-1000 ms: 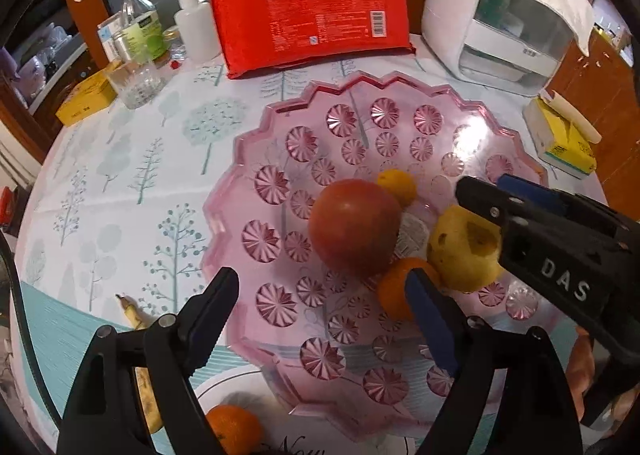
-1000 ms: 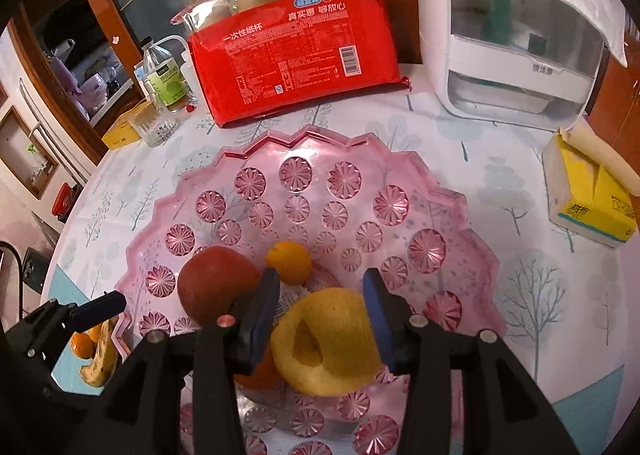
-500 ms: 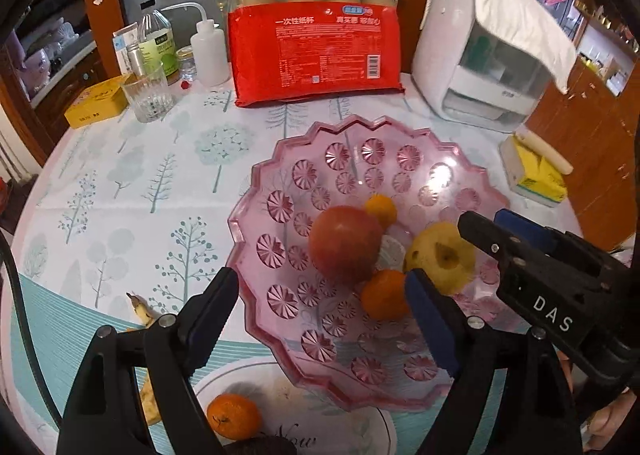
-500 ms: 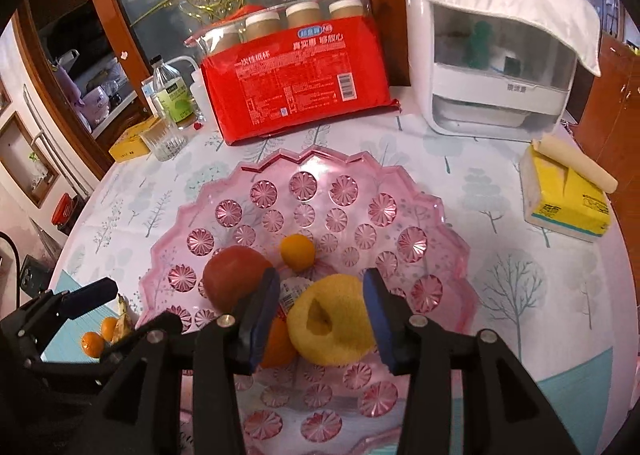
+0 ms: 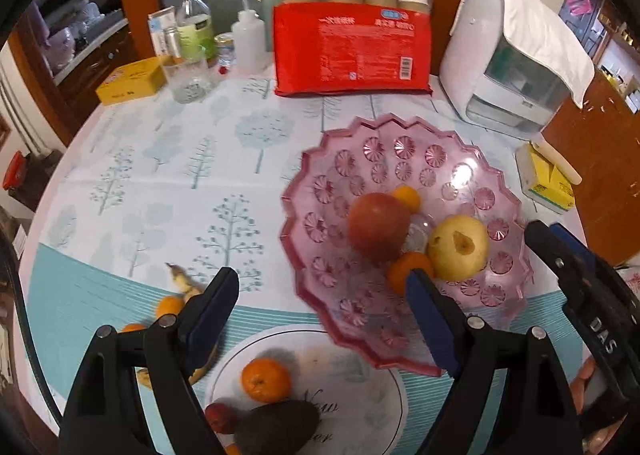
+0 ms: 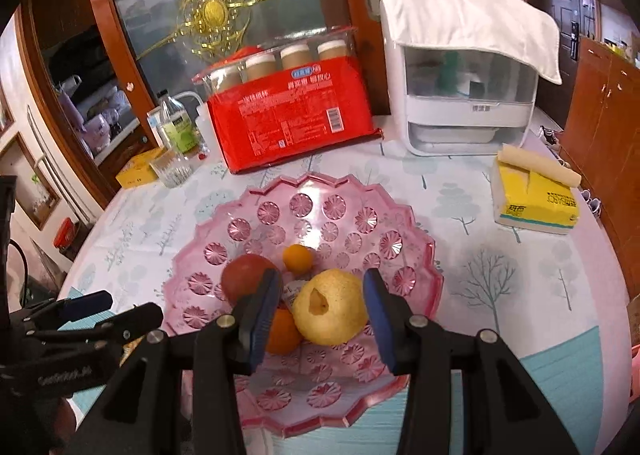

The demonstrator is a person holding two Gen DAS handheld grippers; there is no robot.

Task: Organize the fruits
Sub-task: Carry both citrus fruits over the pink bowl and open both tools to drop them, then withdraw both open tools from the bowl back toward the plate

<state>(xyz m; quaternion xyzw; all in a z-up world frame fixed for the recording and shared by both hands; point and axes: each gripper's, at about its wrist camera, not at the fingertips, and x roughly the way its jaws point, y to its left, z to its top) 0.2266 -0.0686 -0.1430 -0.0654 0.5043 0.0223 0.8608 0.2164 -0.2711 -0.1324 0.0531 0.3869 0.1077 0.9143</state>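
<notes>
Both the left gripper and the right gripper stand open and empty above the pink bowl, the right one narrower, probably because the pear at its 5 o'clock is already placed.

Glossy pink moulded-plastic fruit bowl

At centre frame, the translucent pink bowl was moulded with starburst rosettes and held a red apple, a yellow pear and orange tangerines. The worktop wore a white cloth printed with pale teal trees and a teal striped band. The packet at upper centre was red.
</notes>
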